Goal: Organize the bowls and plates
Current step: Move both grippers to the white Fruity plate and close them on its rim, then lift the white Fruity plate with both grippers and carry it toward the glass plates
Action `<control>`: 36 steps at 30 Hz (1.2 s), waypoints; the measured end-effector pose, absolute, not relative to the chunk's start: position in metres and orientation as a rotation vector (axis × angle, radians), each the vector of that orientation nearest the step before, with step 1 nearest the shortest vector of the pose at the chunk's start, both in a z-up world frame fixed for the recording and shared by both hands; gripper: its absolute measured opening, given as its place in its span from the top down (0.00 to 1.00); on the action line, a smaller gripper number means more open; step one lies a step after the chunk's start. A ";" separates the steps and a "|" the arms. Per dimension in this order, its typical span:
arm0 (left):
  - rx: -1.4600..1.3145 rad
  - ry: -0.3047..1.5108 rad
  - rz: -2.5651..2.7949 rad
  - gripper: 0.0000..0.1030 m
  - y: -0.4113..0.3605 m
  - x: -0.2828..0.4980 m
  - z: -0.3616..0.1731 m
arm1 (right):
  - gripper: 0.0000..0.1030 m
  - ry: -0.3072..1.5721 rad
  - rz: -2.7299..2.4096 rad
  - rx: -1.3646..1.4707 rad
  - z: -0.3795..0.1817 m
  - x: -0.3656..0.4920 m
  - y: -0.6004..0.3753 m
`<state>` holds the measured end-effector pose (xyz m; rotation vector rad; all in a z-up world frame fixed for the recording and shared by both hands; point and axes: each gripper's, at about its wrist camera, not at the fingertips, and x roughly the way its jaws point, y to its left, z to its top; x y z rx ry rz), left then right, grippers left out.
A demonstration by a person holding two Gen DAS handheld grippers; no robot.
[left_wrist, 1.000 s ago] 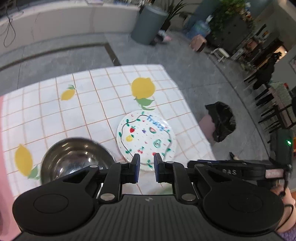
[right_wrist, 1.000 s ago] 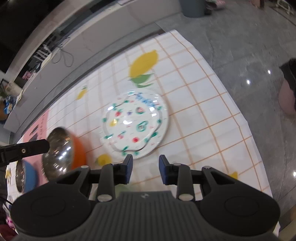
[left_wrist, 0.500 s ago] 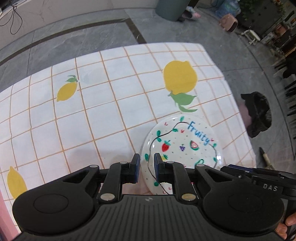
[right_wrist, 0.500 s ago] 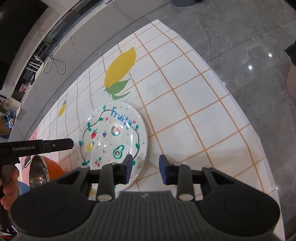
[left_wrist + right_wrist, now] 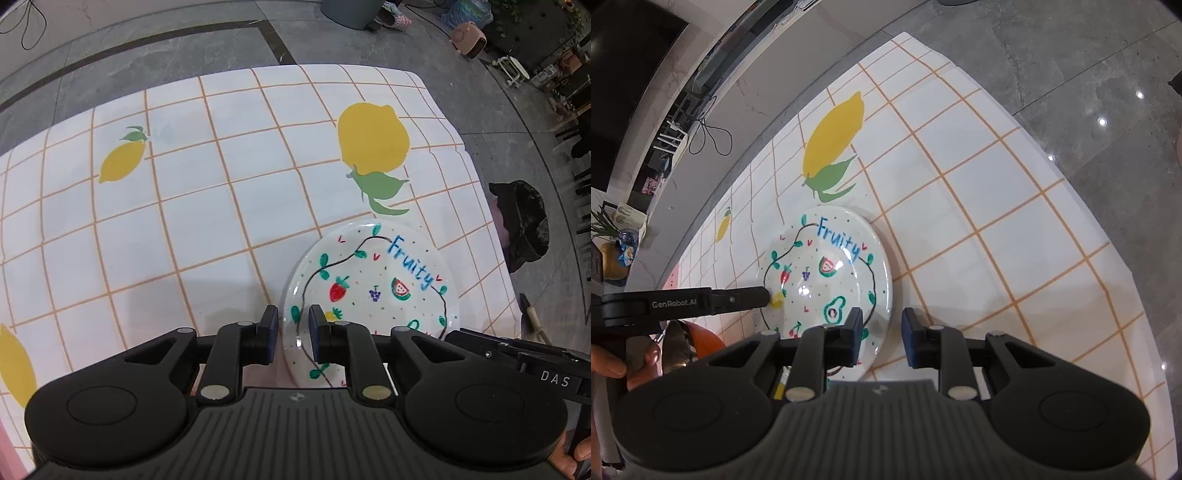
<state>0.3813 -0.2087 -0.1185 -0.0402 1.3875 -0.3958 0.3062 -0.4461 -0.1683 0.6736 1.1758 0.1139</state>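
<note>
A white plate (image 5: pixel 373 273) painted with fruit and the word "Fruity" lies flat on the lemon-print tablecloth (image 5: pixel 184 206). My left gripper (image 5: pixel 292 325) points steeply down over the plate's left rim, which passes between its narrowly parted jaws with a gap on each side. In the right wrist view its finger (image 5: pixel 753 297) reaches the plate (image 5: pixel 827 269) from the left. My right gripper (image 5: pixel 882 326) straddles the plate's near right rim. Its jaws are closing, one finger over the plate and one outside, and its pads are off the rim.
A steel bowl (image 5: pixel 677 345) nested in an orange bowl (image 5: pixel 707 339) sits left of the plate, near a person's hand (image 5: pixel 613 365). The table's edge (image 5: pixel 1082 206) runs close on the right, with grey floor beyond. A black bag (image 5: pixel 524 225) lies on the floor.
Both grippers came down onto the plate. The left one shifted right, off the steel bowl, to the plate's left rim. The right one's jaws narrowed around the right rim.
</note>
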 end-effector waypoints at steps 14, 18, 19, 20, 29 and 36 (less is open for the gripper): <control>-0.074 1.357 -0.379 0.82 -0.207 0.375 -0.112 | 0.93 1.156 0.098 0.774 -0.176 0.300 -0.454; -0.069 1.341 -0.373 0.82 -0.208 0.376 -0.105 | 0.93 1.148 0.107 0.784 -0.172 0.300 -0.455; -0.071 1.340 -0.372 0.82 -0.209 0.375 -0.103 | 0.93 1.147 0.105 0.780 -0.170 0.300 -0.455; -0.069 1.338 -0.372 0.82 -0.210 0.374 -0.101 | 0.93 1.145 0.102 0.775 -0.168 0.300 -0.455; -0.095 1.297 -0.380 0.82 -0.212 0.360 -0.069 | 0.93 1.103 0.101 0.768 -0.139 0.287 -0.458; -0.131 1.250 -0.375 0.82 -0.196 0.338 -0.036 | 0.93 1.057 0.126 0.739 -0.102 0.267 -0.448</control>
